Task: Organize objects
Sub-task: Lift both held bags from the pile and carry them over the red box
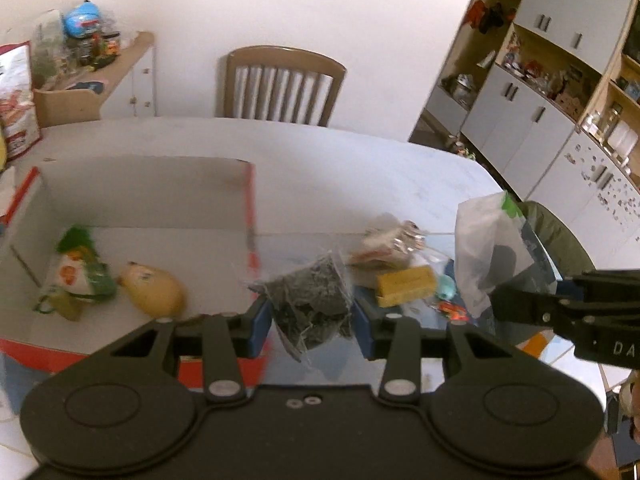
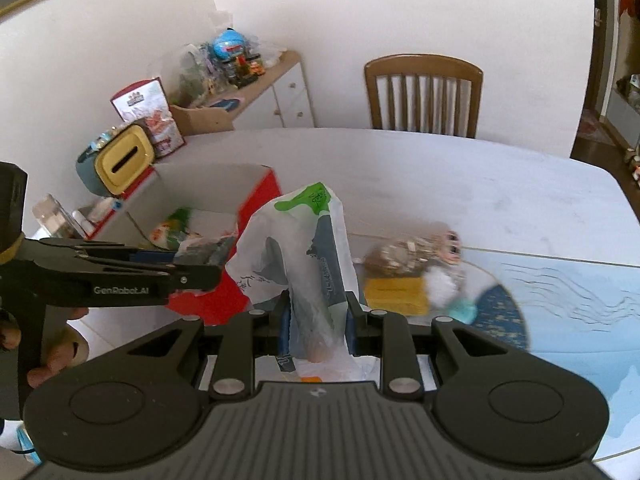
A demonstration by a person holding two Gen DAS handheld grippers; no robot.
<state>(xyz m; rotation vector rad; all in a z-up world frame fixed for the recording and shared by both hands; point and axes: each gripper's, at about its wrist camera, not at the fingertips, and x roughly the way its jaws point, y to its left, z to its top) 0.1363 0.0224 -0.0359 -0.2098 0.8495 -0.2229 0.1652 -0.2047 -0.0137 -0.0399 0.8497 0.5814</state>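
Left gripper [image 1: 312, 320] clamps a clear packet of dark dried greens [image 1: 310, 300] — cardboard box [image 1: 140, 196] just left, nearer it; right gripper [image 2: 316, 320] pinches a white plastic bag [image 2: 296, 240].

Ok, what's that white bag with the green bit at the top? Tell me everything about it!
The white bag looks like thin, crinkly plastic, with a green splash and printed characters near its top and a dark blue-grey print lower down. Something long and dark shows through it. It stands upright, lifted off the table, pinched near its bottom between the blue pads of the right tongs. Only those pads visibly touch it.
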